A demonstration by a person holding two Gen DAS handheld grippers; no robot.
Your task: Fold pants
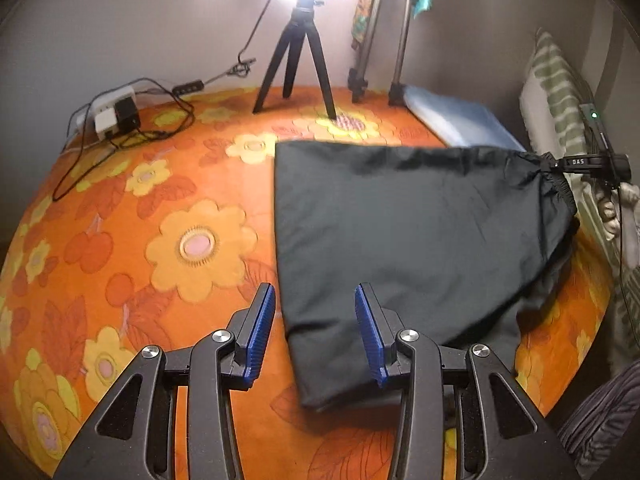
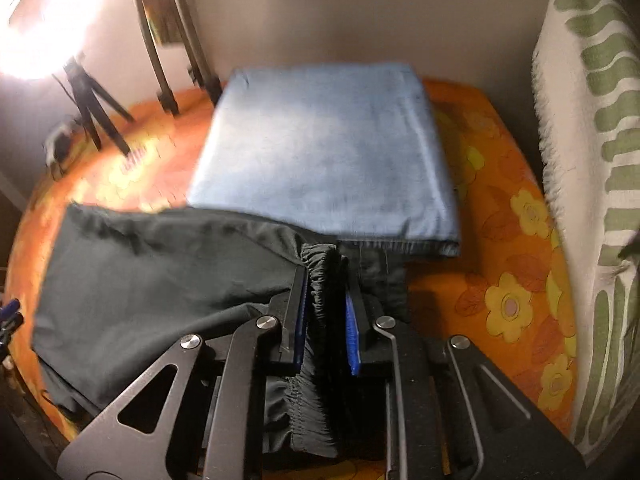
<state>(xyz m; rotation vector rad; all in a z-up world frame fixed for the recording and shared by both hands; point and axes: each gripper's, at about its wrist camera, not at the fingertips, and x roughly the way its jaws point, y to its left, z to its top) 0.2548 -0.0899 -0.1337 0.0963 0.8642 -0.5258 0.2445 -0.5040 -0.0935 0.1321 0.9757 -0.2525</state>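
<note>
Mid-fold imo: black pants (image 1: 404,232) lie on orange floral bedspread (image 1: 160,216). Your right gripper (image 2: 326,308) pinches elastic waistband (image 2: 318,280); left gripper (image 1: 316,332) hovers empty, jaws apart, over hem edge. Next: grab hem w/ left, fold across.

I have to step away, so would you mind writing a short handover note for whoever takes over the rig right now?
Right claw: closed on the gathered elastic waistband of the dark grey-black fabric pants, lifting that end slightly.
Left claw: open, holding nothing, hovering over the pants' near-left edge.
Pants: lying on the orange floral bedspread, already folded into a shorter flat panel; a folded light blue cloth sits just behind them.
Done: at least one fold, judging by the doubled layers.
Left: probably grip the free edge with the left claw, bring the waistband end over, then flatten.
</note>
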